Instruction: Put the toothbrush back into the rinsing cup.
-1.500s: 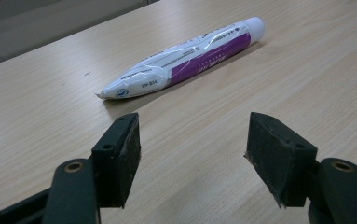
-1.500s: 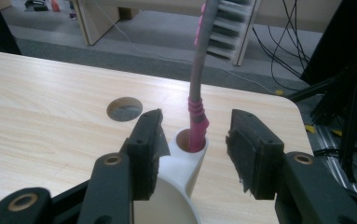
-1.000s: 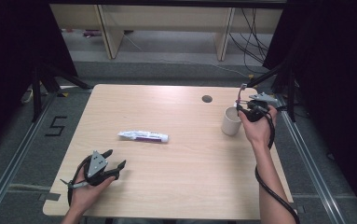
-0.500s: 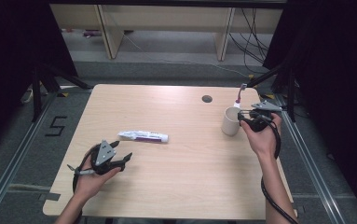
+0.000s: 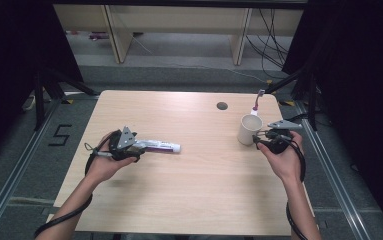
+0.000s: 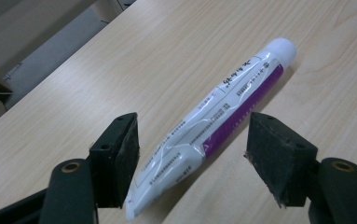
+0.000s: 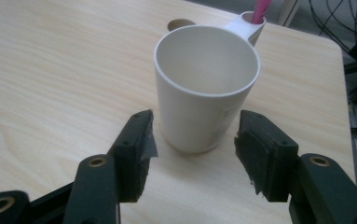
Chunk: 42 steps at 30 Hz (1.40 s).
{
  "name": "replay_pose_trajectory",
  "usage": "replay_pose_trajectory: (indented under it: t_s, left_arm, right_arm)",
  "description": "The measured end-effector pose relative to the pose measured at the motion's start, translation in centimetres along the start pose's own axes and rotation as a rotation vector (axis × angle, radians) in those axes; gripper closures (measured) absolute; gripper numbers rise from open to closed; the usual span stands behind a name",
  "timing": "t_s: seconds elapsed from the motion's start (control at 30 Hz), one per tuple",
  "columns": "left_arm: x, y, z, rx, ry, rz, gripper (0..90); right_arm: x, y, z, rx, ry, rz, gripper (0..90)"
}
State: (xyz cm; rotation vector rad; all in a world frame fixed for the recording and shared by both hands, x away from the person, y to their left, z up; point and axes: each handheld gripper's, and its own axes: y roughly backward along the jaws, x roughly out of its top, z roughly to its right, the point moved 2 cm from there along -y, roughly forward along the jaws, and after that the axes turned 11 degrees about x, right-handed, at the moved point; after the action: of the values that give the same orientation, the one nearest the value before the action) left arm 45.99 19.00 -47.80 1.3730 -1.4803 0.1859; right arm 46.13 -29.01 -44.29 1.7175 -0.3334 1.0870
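A white and purple toothpaste tube (image 5: 161,146) lies on the wooden table (image 5: 189,195), left of centre. My left gripper (image 5: 140,147) is at its flat tail end. In the left gripper view the tube (image 6: 223,107) runs between the jaws of the gripper (image 6: 192,140). They have just been closing a little, but the pads stand off it. A white cup (image 5: 249,130) stands at the right with a pink toothbrush (image 5: 257,102) upright in its side holder. My right gripper (image 5: 260,140) sits just right of it. Its jaws have just been opening. The cup (image 7: 199,112) stands in front of the gap in the gripper (image 7: 195,135), untouched.
A small round hole (image 5: 222,106) lies in the tabletop behind the cup. Shelving (image 5: 179,20) and cables stand beyond the far edge. Metal rails run along the floor on both sides, with a "5" marked (image 5: 59,135) at the left.
My left hand moved up the table and to the right, from the near-left corner to the tube's tail. My right hand drew back from the cup toward the near side.
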Motion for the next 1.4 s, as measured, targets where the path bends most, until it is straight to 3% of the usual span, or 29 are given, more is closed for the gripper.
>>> replay_pose_trajectory:
  t_s: [0.03, 0.07, 0.1, 0.13, 0.2, 0.27, 0.3, 0.4, 0.43, 0.47, 0.5, 0.53, 0.57, 0.6, 0.63, 0.67, 0.7, 0.77, 0.87, 0.9, 0.93, 0.97, 1.07, 1.1, 1.13, 1.2, 1.23, 1.3, 1.4]
  left_arm:
    - [0.5, -0.4, -0.3, -0.01, -0.033, -0.013, 35.6]
    - [0.5, -0.4, -0.3, -0.01, -0.033, -0.013, 35.9]
    - [1.0, -0.8, -0.5, -0.034, -0.06, -0.02, 36.3]
    - [1.4, -1.2, -0.3, -0.053, -0.058, -0.006, 36.3]
    - [1.6, -1.4, -0.3, -0.066, -0.059, 0.007, 36.6]
    - [2.4, -2.1, -0.2, -0.104, -0.119, -0.02, 36.7]
    - [2.5, -2.4, -0.1, -0.11, -0.123, -0.015, 36.7]
    - [3.0, -3.0, -0.2, -0.139, -0.185, -0.052, 36.9]
    - [3.2, -3.2, -0.3, -0.149, -0.197, -0.058, 37.1]
    - [3.3, -3.3, -0.3, -0.153, -0.198, -0.061, 37.2]
    - [3.5, -3.4, -0.4, -0.16, -0.202, -0.065, 37.4]
    - [3.7, -3.5, -0.5, -0.162, -0.209, -0.068, 37.8]
    - [3.9, -3.6, -0.4, -0.169, -0.204, -0.068, 38.1]
    - [4.1, -3.7, -0.6, -0.176, -0.217, -0.074, 38.6]
    - [4.2, -3.7, -0.7, -0.187, -0.232, -0.09, 39.5]
    - [4.4, -3.9, -0.7, -0.189, -0.243, -0.093, 40.1]
    - [4.5, -4.0, -0.8, -0.197, -0.252, -0.101, 40.7]
    - [4.8, -4.2, -0.9, -0.222, -0.284, -0.128, 41.9]
    - [5.0, -4.5, -1.0, -0.251, -0.319, -0.157, 42.7]
    - [5.2, -4.8, -1.1, -0.272, -0.365, -0.182, 43.0]
    - [5.2, -4.8, -1.1, -0.272, -0.365, -0.182, 43.2]
    - [5.4, -5.1, -1.3, -0.305, -0.412, -0.216, 43.4]
    - [5.5, -5.7, -1.3, -0.319, -0.438, -0.237, 44.3]
    - [5.5, -6.1, -1.3, -0.331, -0.489, -0.265, 44.9]
    - [5.5, -6.3, -1.3, -0.337, -0.51, -0.274, 45.2]
    - [5.5, -6.4, -1.2, -0.342, -0.52, -0.282, 46.0]
    - [5.5, -6.7, -1.1, -0.359, -0.562, -0.299, 46.2]
    - [5.7, -7.0, -0.9, -0.379, -0.582, -0.307, 46.6]
    - [5.8, -7.4, -0.7, -0.395, -0.615, -0.333, 47.3]
  right_arm:
    - [-0.1, 0.3, -0.4, 0.007, -0.032, -0.018, 46.4]
    - [-0.1, 0.3, -0.4, 0.007, -0.032, -0.018, 46.4]
    - [-0.4, 0.4, -0.5, 0.014, -0.033, -0.026, 46.3]
    - [-0.4, 0.4, -0.2, 0.009, 0.024, -0.024, 46.3]
    - [-0.6, 0.4, -0.5, 0.022, 0.002, -0.028, 46.4]
    - [-0.9, 0.4, -0.9, 0.045, 0.0, -0.058, 45.9]
    - [-1.0, 0.5, -1.2, 0.053, -0.014, -0.071, 45.8]
    - [-1.3, 0.4, -1.2, 0.057, 0.033, -0.08, 45.6]
    - [-1.3, 0.4, -1.4, 0.065, 0.006, -0.092, 45.6]
    - [-1.5, 0.3, -1.4, 0.067, 0.028, -0.082, 45.6]
    - [-1.5, 0.4, -1.6, 0.078, 0.006, -0.094, 45.6]
    - [-1.6, 0.3, -1.5, 0.079, 0.04, -0.079, 45.6]
    - [-1.6, 0.4, -1.7, 0.089, 0.026, -0.098, 45.6]
    - [-1.7, 0.3, -1.5, 0.091, 0.05, -0.096, 45.6]
    - [-1.8, 0.5, -1.9, 0.093, 0.01, -0.109, 45.7]
    - [-1.9, 0.6, -2.0, 0.097, 0.001, -0.116, 45.7]
    - [-1.9, 0.4, -1.7, 0.098, 0.043, -0.099, 45.7]
    - [-2.1, 0.6, -2.3, 0.101, -0.013, -0.115, 45.7]
    - [-2.2, 0.6, -2.4, 0.109, 0.004, -0.116, 45.8]
    - [-2.3, 0.6, -2.4, 0.112, 0.02, -0.118, 45.8]
    - [-2.3, 0.6, -2.5, 0.115, 0.017, -0.121, 45.8]
    - [-2.3, 0.6, -2.5, 0.122, 0.016, -0.121, 45.9]
    - [-2.4, 0.6, -2.6, 0.12, 0.026, -0.122, 45.9]
    - [-2.6, 0.4, -2.9, 0.124, 0.008, -0.115, 45.9]
    - [-2.6, 0.5, -2.9, 0.132, 0.008, -0.126, 46.0]
    - [-2.6, 0.5, -3.0, 0.134, 0.009, -0.128, 46.0]
    - [-2.7, 0.5, -2.9, 0.132, 0.043, -0.125, 46.1]
    - [-2.7, 0.5, -3.2, 0.133, 0.011, -0.115, 46.1]
    - [-2.7, 0.6, -3.4, 0.146, 0.003, -0.135, 46.1]
